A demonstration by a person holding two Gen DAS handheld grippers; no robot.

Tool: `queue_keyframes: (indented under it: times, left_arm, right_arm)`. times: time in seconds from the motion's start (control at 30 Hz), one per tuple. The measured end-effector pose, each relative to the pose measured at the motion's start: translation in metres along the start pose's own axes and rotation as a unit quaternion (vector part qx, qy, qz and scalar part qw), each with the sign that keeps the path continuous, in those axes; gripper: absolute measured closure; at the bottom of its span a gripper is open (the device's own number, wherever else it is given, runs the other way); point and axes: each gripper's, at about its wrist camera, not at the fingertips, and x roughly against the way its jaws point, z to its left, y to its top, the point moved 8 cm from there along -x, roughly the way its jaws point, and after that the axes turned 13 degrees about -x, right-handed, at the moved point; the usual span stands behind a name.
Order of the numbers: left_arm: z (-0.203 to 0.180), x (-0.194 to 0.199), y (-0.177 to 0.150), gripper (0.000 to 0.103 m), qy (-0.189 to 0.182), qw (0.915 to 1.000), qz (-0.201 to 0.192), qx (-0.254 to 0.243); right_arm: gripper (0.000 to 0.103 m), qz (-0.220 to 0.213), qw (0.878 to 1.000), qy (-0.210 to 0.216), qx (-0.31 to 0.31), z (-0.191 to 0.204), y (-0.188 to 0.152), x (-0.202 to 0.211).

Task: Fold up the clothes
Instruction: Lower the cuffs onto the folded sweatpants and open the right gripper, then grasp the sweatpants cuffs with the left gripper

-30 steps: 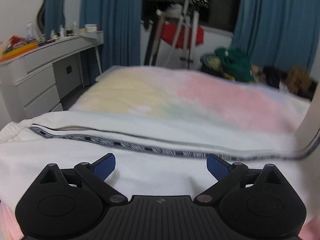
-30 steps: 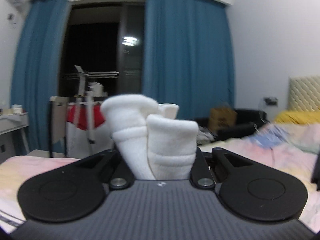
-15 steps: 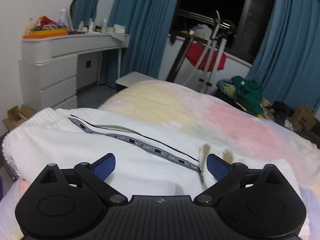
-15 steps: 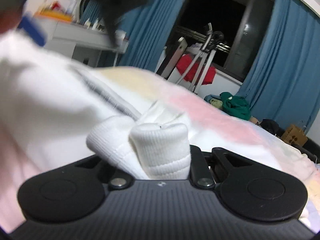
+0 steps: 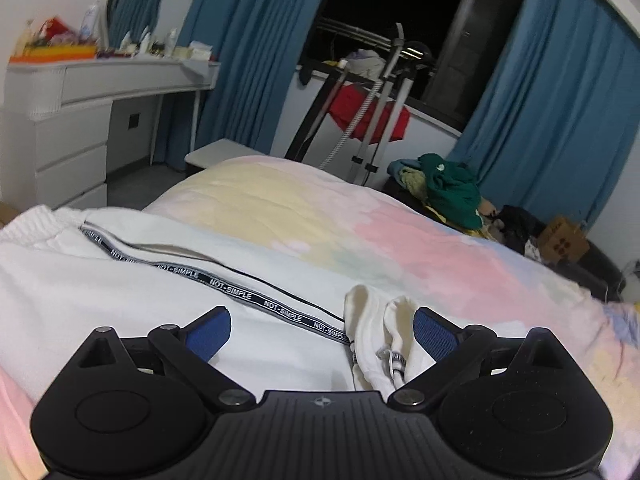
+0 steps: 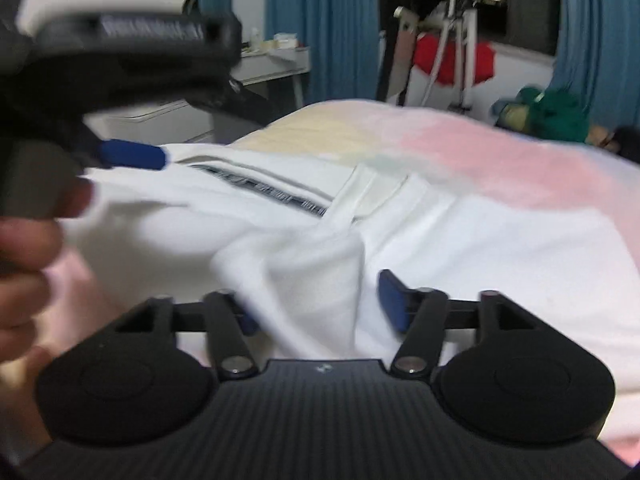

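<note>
White trousers with a black "NOT-SIMPLE" side stripe lie spread on the pastel bed cover. Their ribbed leg cuffs are folded back onto the cloth and rest just inside the right pad of my left gripper, which is open and low over the trousers. In the right wrist view the trousers fill the middle and the cuffs lie farther off. My right gripper is opening. A loose fold of white cloth lies between its jaws, hiding the left pad and clear of the right one. The left gripper shows blurred at upper left, in a hand.
A white dresser with bottles stands at the left. A low white bench is at the bed's foot. Behind are a drying rack with a red cloth, a green clothes pile, a cardboard box and blue curtains.
My right gripper swung down from facing the window to the bed, carrying the cuffs, and its jaws have parted off them. The cuffs now lie by my left gripper's right finger.
</note>
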Motion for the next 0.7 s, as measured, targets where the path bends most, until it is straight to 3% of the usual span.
queue_keyframes:
  times: [0.1,0.17,0.3,0.4,0.5,0.7]
  left_arm:
    - [-0.017,0.002,-0.005,0.004,-0.006,0.9994,0.002,-0.035]
    - [-0.032,0.002,-0.009,0.004,-0.012,0.9980,-0.001,-0.063]
    - [-0.062,0.002,-0.021,0.004,-0.015,0.9933,-0.005,-0.115]
    - [-0.073,-0.005,-0.031,0.004,-0.002,0.9912,0.005,-0.133]
    - [-0.076,-0.015,-0.040,0.004,0.010,0.9900,0.023,-0.139]
    - [-0.068,-0.036,-0.052,0.004,0.023,0.9896,0.058,-0.129]
  right_arm:
    - [0.033,0.013,0.999,0.032,-0.028,-0.009,-0.003,0.036]
    - [0.033,-0.008,0.998,0.031,-0.053,-0.024,0.001,0.058]
    - [0.033,-0.086,0.991,-0.041,-0.095,-0.067,0.011,0.084]
    - [0.033,-0.112,0.979,-0.100,-0.139,-0.102,0.017,0.077]
    - [0.033,-0.106,0.971,-0.143,-0.157,-0.126,0.016,0.066]
    - [0.033,-0.103,0.968,-0.171,-0.150,-0.139,0.013,0.049]
